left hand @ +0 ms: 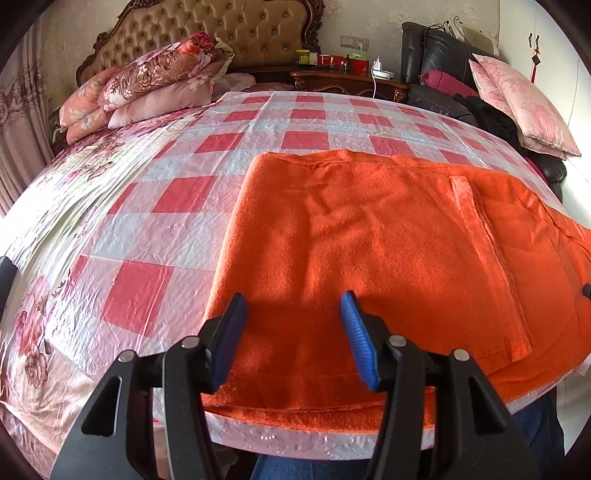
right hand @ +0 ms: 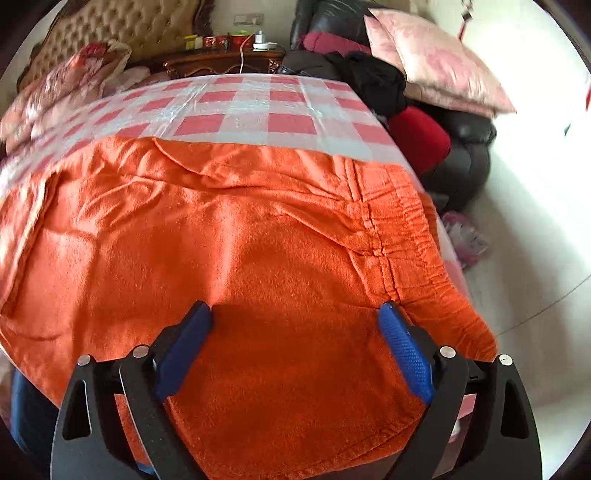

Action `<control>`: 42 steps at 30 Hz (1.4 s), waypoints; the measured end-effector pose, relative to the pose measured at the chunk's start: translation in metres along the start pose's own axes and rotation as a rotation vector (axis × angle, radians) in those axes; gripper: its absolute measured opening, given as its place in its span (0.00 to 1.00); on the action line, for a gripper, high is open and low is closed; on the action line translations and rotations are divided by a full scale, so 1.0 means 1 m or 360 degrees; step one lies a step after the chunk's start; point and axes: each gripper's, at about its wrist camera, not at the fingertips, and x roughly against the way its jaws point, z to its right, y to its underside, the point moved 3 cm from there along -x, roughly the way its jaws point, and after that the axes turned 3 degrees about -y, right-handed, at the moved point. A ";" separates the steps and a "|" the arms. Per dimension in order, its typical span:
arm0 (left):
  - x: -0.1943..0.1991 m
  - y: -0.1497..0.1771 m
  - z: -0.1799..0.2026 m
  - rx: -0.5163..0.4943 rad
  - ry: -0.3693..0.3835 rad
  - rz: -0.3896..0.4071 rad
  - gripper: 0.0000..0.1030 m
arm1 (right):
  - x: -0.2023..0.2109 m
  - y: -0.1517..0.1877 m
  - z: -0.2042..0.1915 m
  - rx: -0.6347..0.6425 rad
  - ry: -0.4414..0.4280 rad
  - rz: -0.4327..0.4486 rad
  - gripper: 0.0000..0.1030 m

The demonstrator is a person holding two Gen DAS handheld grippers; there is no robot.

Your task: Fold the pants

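Observation:
Orange fleece pants (left hand: pixel 369 240) lie flat on a red-and-white checked sheet (left hand: pixel 221 144) over the bed, near its front edge. In the right wrist view the pants (right hand: pixel 240 240) show their gathered waistband (right hand: pixel 402 229) at the right. My left gripper (left hand: pixel 293 306) is open and empty, hovering just above the pants' left part near the front edge. My right gripper (right hand: pixel 297 314) is open and empty, hovering above the pants near the waistband end. Both cast shadows on the cloth.
Folded floral quilts (left hand: pixel 147 85) are stacked at the far left by the tufted headboard (left hand: pixel 229 29). A nightstand (left hand: pixel 347 81) with jars stands behind. A dark sofa (right hand: pixel 461 155) with pink pillows (right hand: pixel 436 62) and clothes is right of the bed.

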 end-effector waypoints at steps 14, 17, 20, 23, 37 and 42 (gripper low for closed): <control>0.024 0.019 -0.094 0.0621 0.0474 0.0028 0.52 | 0.035 -0.041 -0.113 0.0269 -0.0278 -0.0013 0.85; 0.018 0.026 -0.097 0.0687 0.0537 -0.0015 0.51 | 0.040 -0.040 -0.167 0.0404 -0.0380 -0.0016 0.84; 0.014 0.030 -0.099 0.0745 0.0617 -0.0028 0.51 | 0.044 -0.035 -0.213 0.0559 -0.0410 0.0011 0.84; 0.010 0.033 -0.103 0.0830 0.0730 -0.0057 0.51 | 0.040 -0.034 -0.240 0.0621 -0.0411 0.0021 0.84; -0.006 0.059 -0.119 0.1172 0.1033 -0.0230 0.11 | 0.014 -0.014 -0.262 0.0659 -0.0441 -0.0151 0.79; 0.003 0.071 -0.131 0.1210 0.1020 -0.0219 0.11 | 0.021 -0.005 -0.278 0.0723 -0.0485 -0.0178 0.79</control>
